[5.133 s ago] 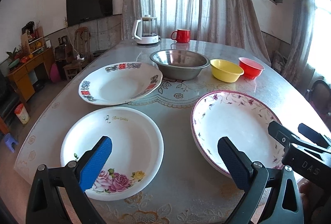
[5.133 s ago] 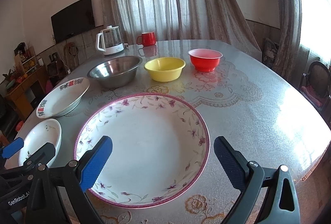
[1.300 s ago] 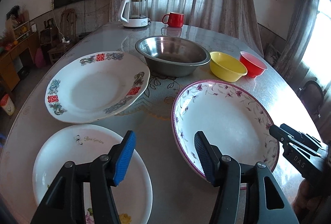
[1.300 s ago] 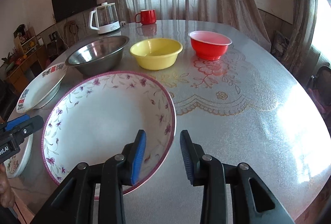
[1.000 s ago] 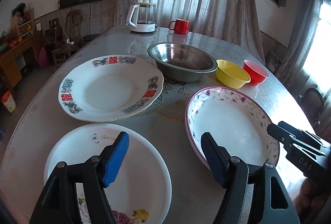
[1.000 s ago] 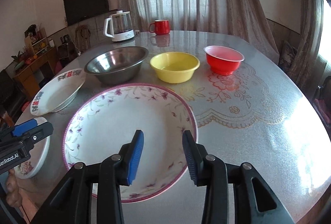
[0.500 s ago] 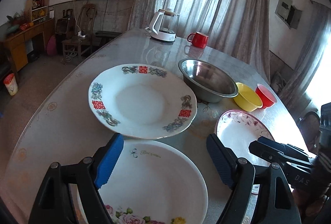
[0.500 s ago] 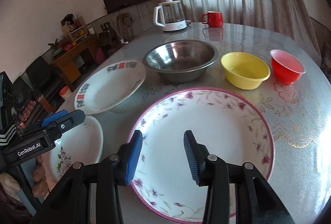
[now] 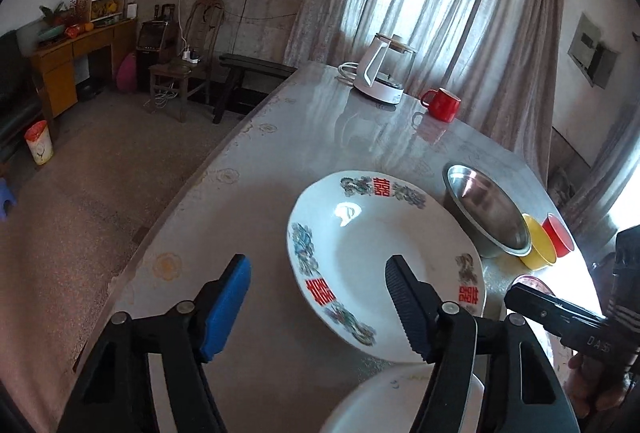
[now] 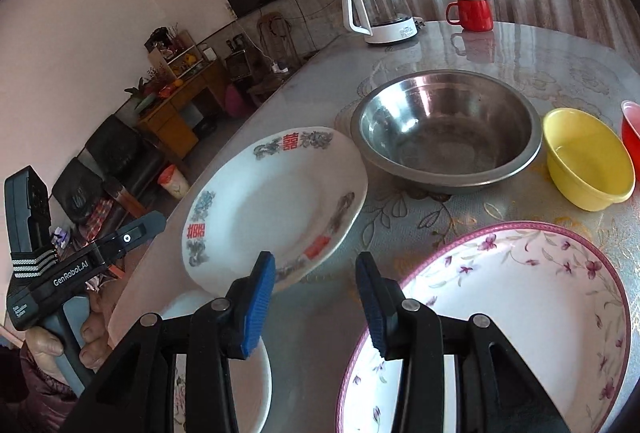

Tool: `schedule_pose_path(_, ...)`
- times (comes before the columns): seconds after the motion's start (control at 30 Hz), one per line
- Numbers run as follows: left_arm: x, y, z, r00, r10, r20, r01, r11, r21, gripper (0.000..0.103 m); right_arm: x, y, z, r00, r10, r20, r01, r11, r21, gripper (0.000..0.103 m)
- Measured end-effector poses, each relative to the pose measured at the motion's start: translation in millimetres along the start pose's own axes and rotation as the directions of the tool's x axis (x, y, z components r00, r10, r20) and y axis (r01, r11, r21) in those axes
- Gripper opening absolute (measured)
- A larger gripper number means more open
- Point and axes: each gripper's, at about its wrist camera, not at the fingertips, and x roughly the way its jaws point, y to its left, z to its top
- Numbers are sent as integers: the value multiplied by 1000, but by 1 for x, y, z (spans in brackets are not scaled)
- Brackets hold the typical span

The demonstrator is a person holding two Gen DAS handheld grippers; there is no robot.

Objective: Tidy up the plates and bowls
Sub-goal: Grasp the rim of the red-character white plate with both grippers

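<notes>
A white plate with red characters (image 9: 376,261) (image 10: 276,209) lies on the table. My left gripper (image 9: 316,297) is open and empty, hovering at that plate's near left rim. My right gripper (image 10: 316,297) is open and empty, above the table between that plate and a large purple-rimmed floral plate (image 10: 512,317). A plain white plate (image 9: 400,397) (image 10: 248,365) lies nearest, partly hidden by the fingers. A steel bowl (image 10: 444,129) (image 9: 488,217), a yellow bowl (image 10: 588,157) (image 9: 536,245) and a red bowl (image 10: 632,129) (image 9: 558,237) stand in a row behind.
A white kettle (image 10: 376,9) (image 9: 384,73) and a red mug (image 10: 472,13) (image 9: 442,105) stand at the table's far end. The table edge (image 9: 192,185) drops to the floor on the left. Chairs and a wooden cabinet (image 9: 76,61) stand beyond.
Both grippers have swung to the left, toward the red-character plate. The left gripper now looks over the table's left edge. The right gripper stays narrowly open.
</notes>
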Motion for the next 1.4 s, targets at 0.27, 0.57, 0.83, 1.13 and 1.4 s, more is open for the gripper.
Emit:
schedule_pose_path(0.27, 35, 9, 17, 999, -20, -45, 22, 999, 50, 66, 27, -10, 17, 998, -47, -34, 48, 999, 16, 42)
schedule_pose_path(0.57, 69, 20, 22, 978, -144, -152, 144, 990, -7, 49, 52, -14, 23, 996, -50, -70, 51, 998, 20, 37)
schedule_pose_path(0.83, 88, 5, 16, 976, -99, -196, 111, 993, 50, 28, 65, -11, 24, 994, -44, -101, 44, 999, -8, 30)
schedule_pose_path(1.13, 75, 6, 15, 979, -112, -168, 124, 990, 62, 26, 67, -2, 22, 993, -70, -90, 65, 996, -59, 28)
schedule_pose_path(1.4, 87, 10, 24, 981, -77, -176, 91, 993, 73, 28, 74, -6, 25, 988, -55, -144, 47, 997, -62, 31)
